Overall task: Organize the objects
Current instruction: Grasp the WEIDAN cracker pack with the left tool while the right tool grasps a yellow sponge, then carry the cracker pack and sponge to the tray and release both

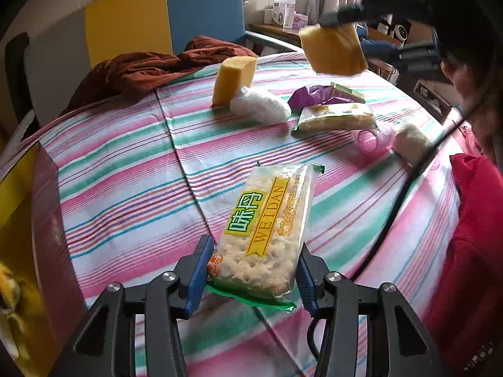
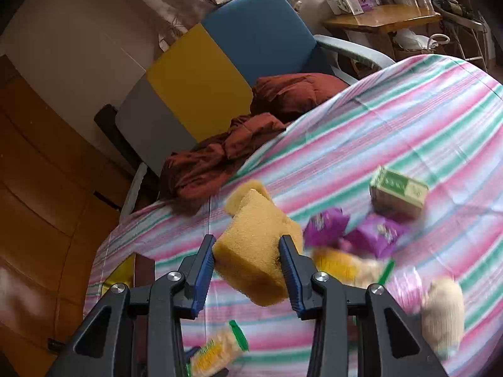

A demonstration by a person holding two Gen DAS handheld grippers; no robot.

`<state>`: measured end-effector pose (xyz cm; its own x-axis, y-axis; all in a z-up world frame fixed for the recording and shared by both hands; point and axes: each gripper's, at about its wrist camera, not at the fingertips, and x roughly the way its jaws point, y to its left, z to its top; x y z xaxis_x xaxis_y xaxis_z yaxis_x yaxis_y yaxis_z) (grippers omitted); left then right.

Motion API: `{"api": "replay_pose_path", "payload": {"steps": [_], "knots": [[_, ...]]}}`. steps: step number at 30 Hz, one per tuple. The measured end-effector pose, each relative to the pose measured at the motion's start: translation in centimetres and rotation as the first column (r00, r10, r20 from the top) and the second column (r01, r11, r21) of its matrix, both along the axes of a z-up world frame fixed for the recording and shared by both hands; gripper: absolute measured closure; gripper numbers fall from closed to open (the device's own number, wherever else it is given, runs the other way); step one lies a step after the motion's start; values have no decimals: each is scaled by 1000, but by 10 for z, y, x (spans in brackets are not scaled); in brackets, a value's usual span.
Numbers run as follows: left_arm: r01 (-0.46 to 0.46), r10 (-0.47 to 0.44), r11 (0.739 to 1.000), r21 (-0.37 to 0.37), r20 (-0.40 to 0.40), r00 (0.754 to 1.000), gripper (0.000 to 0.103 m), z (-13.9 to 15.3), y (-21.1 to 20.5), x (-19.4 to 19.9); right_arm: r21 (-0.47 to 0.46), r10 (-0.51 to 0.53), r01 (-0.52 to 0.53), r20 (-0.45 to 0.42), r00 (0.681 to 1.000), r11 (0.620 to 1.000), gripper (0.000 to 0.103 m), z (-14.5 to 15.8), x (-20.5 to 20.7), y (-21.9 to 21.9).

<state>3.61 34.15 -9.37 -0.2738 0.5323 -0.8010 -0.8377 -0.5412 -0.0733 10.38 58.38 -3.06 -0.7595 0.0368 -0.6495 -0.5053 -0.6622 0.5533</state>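
Nearest you, your left gripper [image 1: 254,270] was clamped across the lower end of a cracker packet [image 1: 267,229], its blue pads pressing both long edges; most of the packet jutted forward, apparently raised off the striped tablecloth [image 1: 125,188]. Your right gripper [image 2: 246,260] was squeezing a yellow sponge [image 2: 254,257] held clear of the cloth. Beyond the packet lay a second cracker packet [image 1: 336,119], a pink plastic item [image 1: 374,139], a pale fluffy roll [image 1: 411,144], a white bundle [image 1: 261,108] touching a second upright sponge [image 1: 231,80], purple wrappers [image 1: 309,94] and a small green box [image 1: 347,91]; a rust-coloured cloth [image 1: 141,69] lay farthest, near the chair [image 1: 204,9]. Risks, as judgement: the slick film could slide or pivot because you gripped one end only, the crackers could crack under pressure, and the compressed sponge could spring free. Legible writing: "WEIDAN" with Chinese characters on the held packet; print on the other packs was too blurred to read.
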Motion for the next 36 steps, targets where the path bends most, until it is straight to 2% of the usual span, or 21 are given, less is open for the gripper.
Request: {"api": "replay_pose_path", "payload": {"steps": [7, 15, 24, 30, 36], "knots": [[-10, 12, 998, 54, -35, 999, 53, 26, -22, 10, 12, 50, -51, 34, 998, 999, 62, -5, 9, -43], [-43, 51, 992, 115, -68, 996, 53, 59, -52, 14, 18, 78, -78, 48, 996, 997, 62, -9, 15, -71], [-124, 148, 971, 204, -111, 983, 53, 100, -96, 6, 42, 172, -173, 14, 985, 984, 62, 5, -1, -114], [-227, 262, 946, 231, -134, 956, 53, 117, -137, -13, 41, 252, -252, 4, 968, 967, 62, 10, -24, -147], [-355, 395, 907, 226, -171, 903, 53, 122, -181, -37, 53, 365, -365, 5, 931, 930, 62, 15, -59, -190]]}}
